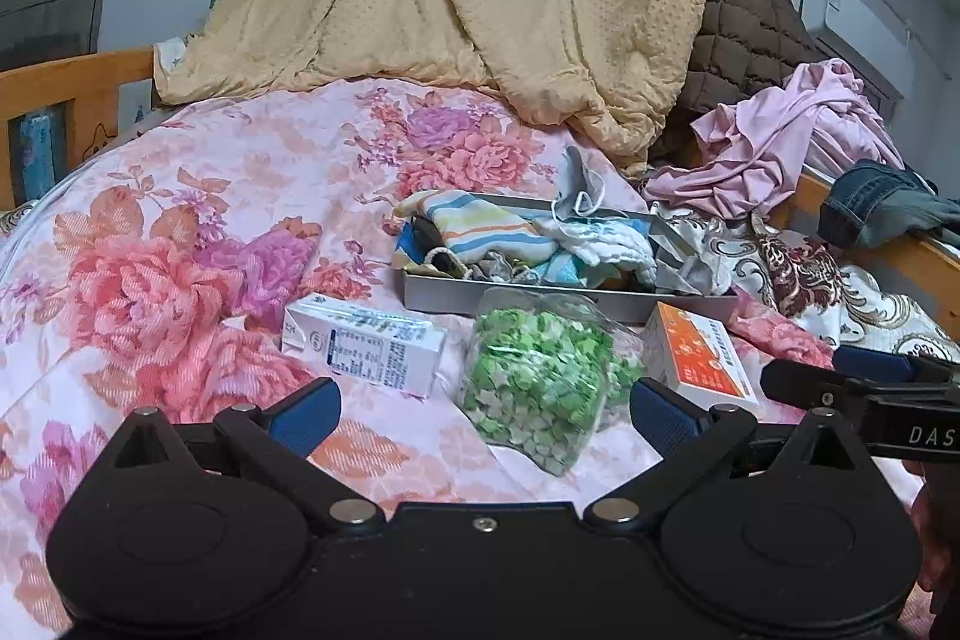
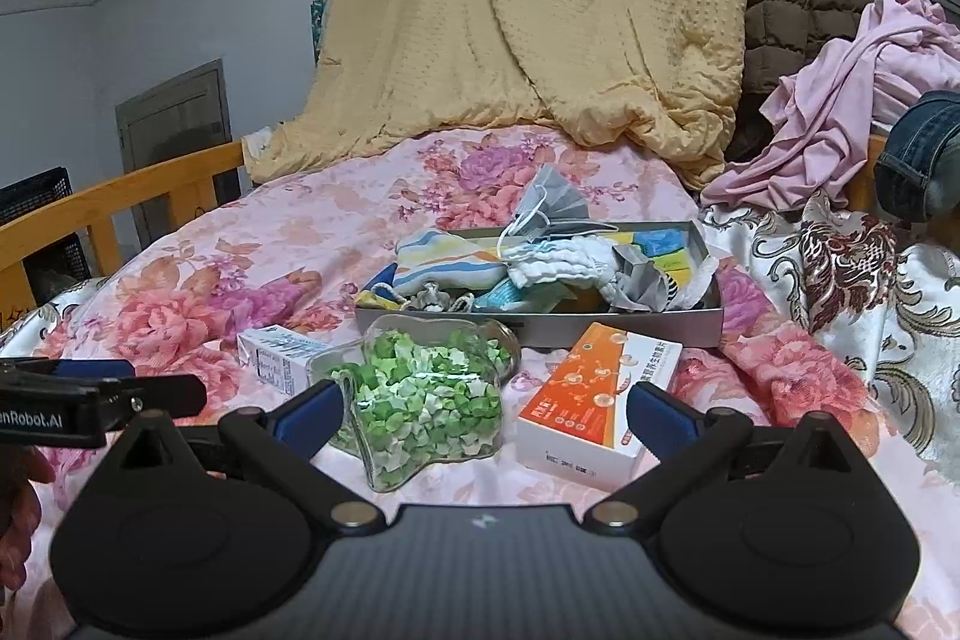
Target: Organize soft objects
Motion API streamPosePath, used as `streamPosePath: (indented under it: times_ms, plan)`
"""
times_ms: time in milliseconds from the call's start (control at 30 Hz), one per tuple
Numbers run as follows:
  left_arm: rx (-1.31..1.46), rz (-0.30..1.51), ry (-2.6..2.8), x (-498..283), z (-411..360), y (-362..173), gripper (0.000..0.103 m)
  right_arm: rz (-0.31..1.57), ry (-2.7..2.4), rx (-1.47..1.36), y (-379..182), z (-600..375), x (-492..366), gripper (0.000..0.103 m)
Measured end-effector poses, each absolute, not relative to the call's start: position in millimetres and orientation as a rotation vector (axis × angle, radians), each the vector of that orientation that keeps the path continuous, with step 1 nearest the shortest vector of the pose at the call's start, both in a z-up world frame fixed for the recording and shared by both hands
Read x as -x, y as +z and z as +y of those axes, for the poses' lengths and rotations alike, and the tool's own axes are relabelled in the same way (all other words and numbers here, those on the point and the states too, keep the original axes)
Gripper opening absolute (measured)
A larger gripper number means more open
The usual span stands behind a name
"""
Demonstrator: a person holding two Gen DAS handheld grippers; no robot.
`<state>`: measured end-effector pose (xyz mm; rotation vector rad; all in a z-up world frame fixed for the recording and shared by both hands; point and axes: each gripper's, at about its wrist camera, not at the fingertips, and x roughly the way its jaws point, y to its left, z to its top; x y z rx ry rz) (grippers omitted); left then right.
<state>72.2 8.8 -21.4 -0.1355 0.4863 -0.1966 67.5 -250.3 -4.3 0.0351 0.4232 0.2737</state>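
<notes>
Left tongs [image 1: 480, 409]: jaws spread wide, holding nothing, hovering low over the floral bedspread [image 1: 198, 232]. Right tongs [image 2: 480, 409]: jaws likewise spread and empty, held level beside the left pair.

Directly ahead of both, at 12 o'clock, lies a clear jar of green paper stars [image 2: 420, 394]. In the right view it lies just inside the left finger [image 2: 309, 409]; whether it touches cannot be told. An orange-and-white box [image 2: 594, 400] lies at 1 o'clock of the right tongs, its long axis running from 7 to 1 o'clock. A white carton [image 1: 366, 346] lies at 11 o'clock of the left tongs.

Beyond these hard items, at 12 o'clock, stands the grey tray [image 2: 630, 328]. Its long axis runs from 9 to 3 o'clock, across the line of approach. It holds the soft items: a striped cloth [image 2: 450, 262] at the 9 o'clock end, a white ruffled cloth [image 2: 570, 259] in the middle, and a grey face mask [image 2: 552, 199] draped over the far rim.

Judgement: most soft items sit in the tray. Neither pair is clearly nearer to it; the striped cloth lies toward the left tongs. Any reach must pass over the jar and the box.
</notes>
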Motion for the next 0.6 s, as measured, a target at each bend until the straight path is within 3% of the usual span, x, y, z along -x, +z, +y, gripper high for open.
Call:
streamPosePath:
  times_ms: [600]
  plan:
    - [0.189,0.486,-0.129,-30.5,-21.5,-25.4,0.102,0.421,0.207,-0.014,8.8,-271.0,-20.8,0.102]
